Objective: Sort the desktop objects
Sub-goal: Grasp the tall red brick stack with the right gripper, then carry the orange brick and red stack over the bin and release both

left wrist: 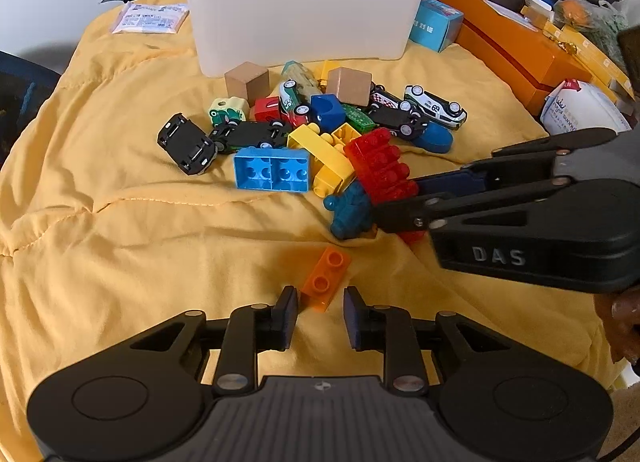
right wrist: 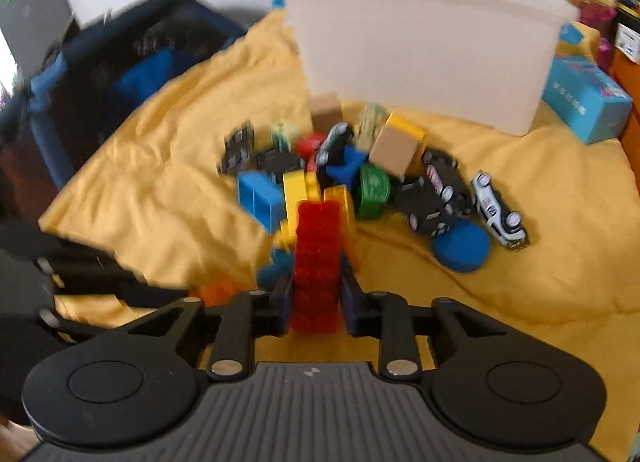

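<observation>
Inspector: Presently the right gripper [right wrist: 314, 294] has its pads closed on the translucent red studded plastic brick [right wrist: 318, 246], low centre of the right wrist view.

Assessor: Advice?

Inspector: Lift straight, clear of the yellow bricks [right wrist: 298, 191], then carry it to the white plastic tub [right wrist: 424, 41] at upper centre.

Assessor: The left gripper [left wrist: 320, 312]?

Inspector: Narrowly parted, holding nothing; the small orange two-stud brick [left wrist: 325, 276] lies just ahead, between its fingertips.
</observation>
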### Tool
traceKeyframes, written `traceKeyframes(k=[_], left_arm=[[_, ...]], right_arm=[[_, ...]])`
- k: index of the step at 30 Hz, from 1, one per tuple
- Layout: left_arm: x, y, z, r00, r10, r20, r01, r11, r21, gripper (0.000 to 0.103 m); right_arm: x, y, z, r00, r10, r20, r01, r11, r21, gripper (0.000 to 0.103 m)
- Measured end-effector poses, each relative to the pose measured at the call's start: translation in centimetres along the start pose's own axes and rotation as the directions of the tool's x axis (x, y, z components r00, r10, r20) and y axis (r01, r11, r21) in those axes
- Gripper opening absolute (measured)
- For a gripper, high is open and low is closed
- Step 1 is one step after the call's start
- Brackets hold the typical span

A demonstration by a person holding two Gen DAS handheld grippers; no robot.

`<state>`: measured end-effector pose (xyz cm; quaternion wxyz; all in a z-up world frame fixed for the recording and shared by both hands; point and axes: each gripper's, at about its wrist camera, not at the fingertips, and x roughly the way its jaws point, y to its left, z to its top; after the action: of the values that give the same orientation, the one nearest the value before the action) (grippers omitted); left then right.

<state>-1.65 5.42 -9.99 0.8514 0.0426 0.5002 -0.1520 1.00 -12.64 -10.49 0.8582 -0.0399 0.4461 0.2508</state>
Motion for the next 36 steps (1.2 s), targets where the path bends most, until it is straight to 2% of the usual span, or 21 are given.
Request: traceKeyframes(k=[3,5,8,9,10,14,17,19,20,22,25,28,30,34,36], left_arm=[[-0.1,0.1,0.1,1.0,-0.002,0.012,0.002,1.0,-0.002,0.033],[0.0,0.1,0.2,1.0,-0.003,0.018,0.003,1.0,-0.003,0.034],[0.0,-0.1,0.3,0.999,0.022,0.036,-0.023,1.0,0.008,0.032],[0.0,-0.1,0.3,0.999,0.023,0.041,-0.023,1.0,0.012,0.03],[-0.1,-0.2,0.3,0.999,0.015,0.048,-0.016,1.0,0.018,0.023],[0.0,-0.9,0.2,0.999,-0.005,0.042,0.002,0.998,0.068,0.017],[-0.1,-0.9,0.0,0.999,-0.015,0.042,0.012,0.998,0.068,0.017],[-0.2,-0.7,0.1,0.999,-0.023,0.04,0.02,0.998,0.058,0.017],[-0.2,-0.5,0.1,0.999,-0.026,0.04,0.024,0.999,0.048,0.017],[-0.4,0.0,0.4,0.999,-0.025,0.047,0.024,0.999,0.021,0.017],[-1.7,1.1,1.7,0.994,-0.048,0.094,0.052,0.998,-0.045,0.017],[-3.7,1.7,3.8,0.984,-0.028,0.176,0.04,0.997,-0.069,0.017],[-5.1,2.0,5.5,0.97,-0.024,0.241,0.041,0.997,-0.066,0.017],[-7.5,1.9,9.4,0.933,-0.035,0.359,0.053,0.998,-0.041,0.017],[-8.3,1.6,11.5,0.912,-0.036,0.409,0.047,0.999,-0.016,0.017]], right_arm=[[-2.1,-0.2,0.2,1.0,-0.008,0.015,0.009,0.999,-0.054,0.027],[-2.8,-0.2,0.0,0.999,-0.037,-0.033,0.033,0.993,-0.113,0.028],[-2.2,-1.1,-0.8,0.986,-0.051,-0.156,0.033,0.993,-0.114,0.028],[-2.0,-1.4,-1.0,0.984,-0.055,-0.171,0.037,0.993,-0.109,0.028],[-1.7,-1.7,-1.2,0.981,-0.063,-0.183,0.045,0.994,-0.101,0.028],[-1.4,-2.3,-1.4,0.984,-0.059,-0.167,0.048,0.997,-0.068,0.032],[-1.4,-2.2,-1.6,0.986,-0.06,-0.153,0.048,0.995,-0.083,0.032],[-1.3,-2.3,-2.0,0.99,-0.044,-0.135,0.033,0.996,-0.077,0.033],[-1.4,-2.5,-2.4,0.993,-0.046,-0.105,0.039,0.997,-0.069,0.027],[-1.5,-2.8,-3.1,0.998,-0.034,-0.048,0.03,0.996,-0.084,0.027],[-2.3,-3.2,-2.5,0.999,-0.017,-0.039,0.015,0.998,-0.055,0.027],[-3.4,-3.8,-0.8,0.999,-0.035,-0.003,0.034,0.998,-0.055,0.027],[-4.3,-4.1,0.4,0.998,-0.047,0.032,0.048,0.997,-0.061,0.027],[-6.7,-4.6,3.6,0.989,-0.055,0.139,0.064,0.996,-0.064,0.027],[-7.9,-5.0,5.3,0.975,-0.075,0.209,0.09,0.994,-0.065,0.027]])
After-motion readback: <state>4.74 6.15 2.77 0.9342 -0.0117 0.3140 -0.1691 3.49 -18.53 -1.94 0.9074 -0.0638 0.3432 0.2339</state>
